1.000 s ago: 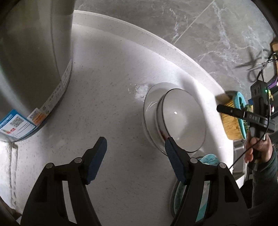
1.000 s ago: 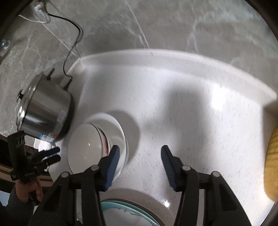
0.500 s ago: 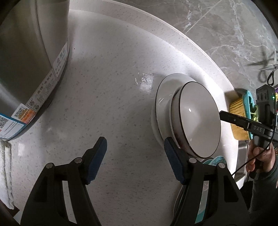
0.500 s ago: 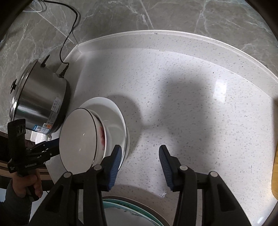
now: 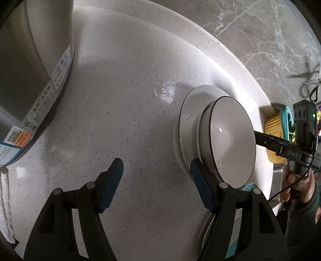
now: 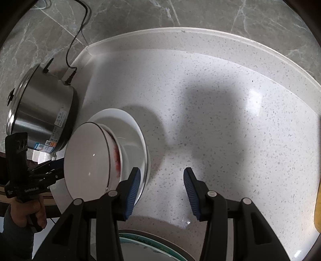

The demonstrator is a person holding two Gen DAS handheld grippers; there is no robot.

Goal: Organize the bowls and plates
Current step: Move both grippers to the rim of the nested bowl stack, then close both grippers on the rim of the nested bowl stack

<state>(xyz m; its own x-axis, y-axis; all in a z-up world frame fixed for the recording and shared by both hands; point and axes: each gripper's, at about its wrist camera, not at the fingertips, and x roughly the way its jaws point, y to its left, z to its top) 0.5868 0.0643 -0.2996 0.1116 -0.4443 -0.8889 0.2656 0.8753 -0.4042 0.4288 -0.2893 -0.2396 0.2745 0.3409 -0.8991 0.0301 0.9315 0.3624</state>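
Note:
A white bowl with a dark rim [image 5: 230, 138] [image 6: 88, 158] stands on a white plate [image 5: 190, 112] [image 6: 132, 132] on the speckled white counter. A teal-rimmed plate [image 6: 146, 243] [image 5: 208, 226] lies at the near edge, under the grippers. My left gripper [image 5: 156, 184] is open and empty, low over the counter just left of the bowl; its right finger is close to the plate's rim. My right gripper [image 6: 160, 186] is open and empty, just right of the white plate. Each gripper also shows in the other's view.
A steel electric cooker [image 5: 30, 66] [image 6: 40, 112] with a cord stands at the left by the marble wall [image 6: 180, 14]. A yellow brush with a teal handle [image 5: 278, 128] lies at the right, by the sink edge.
Both grippers have drawn closer to the bowl and plate, which now look larger and nearer. Both stay open and empty. The bowl and plate have not moved.

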